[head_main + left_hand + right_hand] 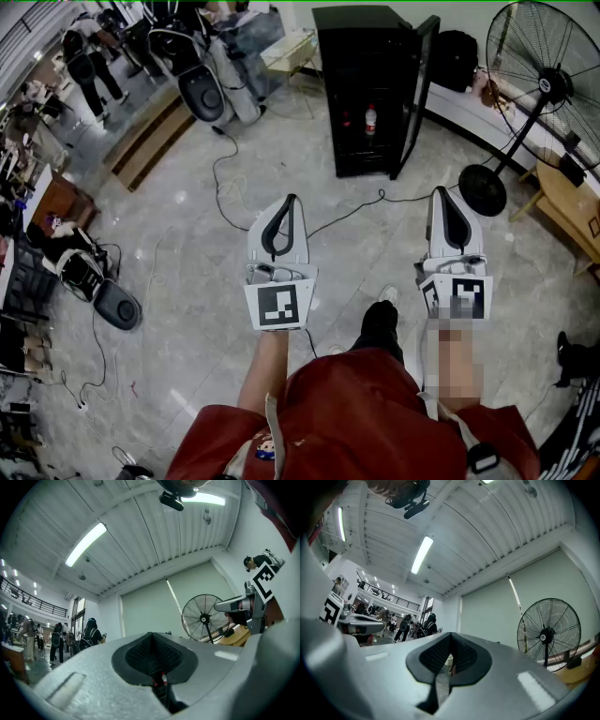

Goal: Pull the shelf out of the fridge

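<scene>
Well short of the open fridge (370, 56), left tongs (290, 203) and right tongs (441, 199) are clenched empty; a yanked shelf (356, 135) could topple the bottle (371, 119) standing inside.

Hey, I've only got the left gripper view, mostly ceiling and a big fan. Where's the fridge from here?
Observer: The fridge stands across the floor ahead of the person, well away from the left gripper and the right gripper.
Operator: Is its door open?
Observer: Yes, the door is swung open, on the fridge's right side in the head view.
Operator: Anything inside?
Observer: A bottle stands inside. The shelf itself is too dark to make out.
</scene>
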### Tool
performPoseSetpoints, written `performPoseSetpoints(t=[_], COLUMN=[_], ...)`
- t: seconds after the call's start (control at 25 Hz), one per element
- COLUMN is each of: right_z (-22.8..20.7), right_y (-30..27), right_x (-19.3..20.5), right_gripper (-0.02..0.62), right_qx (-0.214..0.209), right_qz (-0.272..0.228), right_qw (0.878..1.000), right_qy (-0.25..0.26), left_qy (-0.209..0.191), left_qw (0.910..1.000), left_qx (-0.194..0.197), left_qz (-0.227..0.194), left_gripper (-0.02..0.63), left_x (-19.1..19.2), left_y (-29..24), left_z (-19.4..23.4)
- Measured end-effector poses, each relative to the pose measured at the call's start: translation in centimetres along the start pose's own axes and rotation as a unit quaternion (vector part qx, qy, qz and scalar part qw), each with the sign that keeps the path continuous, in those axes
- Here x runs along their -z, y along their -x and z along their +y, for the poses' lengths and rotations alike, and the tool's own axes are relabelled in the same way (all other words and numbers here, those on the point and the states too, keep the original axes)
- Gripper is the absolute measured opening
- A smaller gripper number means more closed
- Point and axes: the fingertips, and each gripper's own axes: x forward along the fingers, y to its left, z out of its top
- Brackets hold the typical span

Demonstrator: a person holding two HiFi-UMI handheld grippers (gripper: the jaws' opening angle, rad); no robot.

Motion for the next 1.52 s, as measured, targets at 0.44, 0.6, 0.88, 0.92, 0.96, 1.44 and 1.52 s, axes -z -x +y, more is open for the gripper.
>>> performPoseSetpoints(t=[0.44, 0.6, 0.88, 0.92, 0.96, 1.44, 1.52], right_z=[-2.3, -4.2, -8.3, -8.7, -9.1, -18.9, -20.6], right_y=[-0.6, -1.2, -3.3, -3.7, -4.3, -12.2, -13.2], right_x=[2.0, 3.9, 9.4, 10.4, 11.3, 17.4, 17.9], right_gripper=[-0.003, -0.003, -0.003, -0.003, -0.003, -0.003, -0.003], right_qx=[0.019, 0.033, 0.050, 0.050, 0.050, 0.068, 0.067], right_qz=[0.012, 0.029, 0.068, 0.075, 0.083, 0.118, 0.120], right_qw=[1.000, 0.999, 0.996, 0.995, 0.995, 0.989, 0.988], right_qy=[-0.015, -0.023, -0.026, -0.030, -0.035, -0.066, -0.068], left_qy=[0.009, 0.022, 0.026, 0.028, 0.030, 0.041, 0.040], left_qw=[0.9994, 0.9983, 0.9952, 0.9945, 0.9937, 0.9875, 0.9871], left_qx=[0.024, 0.037, 0.056, 0.058, 0.059, 0.078, 0.082], left_qz=[0.021, 0.039, 0.076, 0.083, 0.090, 0.131, 0.132], left_gripper=[-0.003, -0.003, -0.003, -0.003, -0.003, -0.003, -0.003], left_x=[2.1, 3.9, 8.6, 9.4, 10.2, 15.0, 15.0], left_y=[-2.4, -4.6, -9.8, -10.5, -11.3, -24.8, -27.1], left_z=[-2.2, -3.4, -6.3, -6.6, -7.0, -11.8, -12.9])
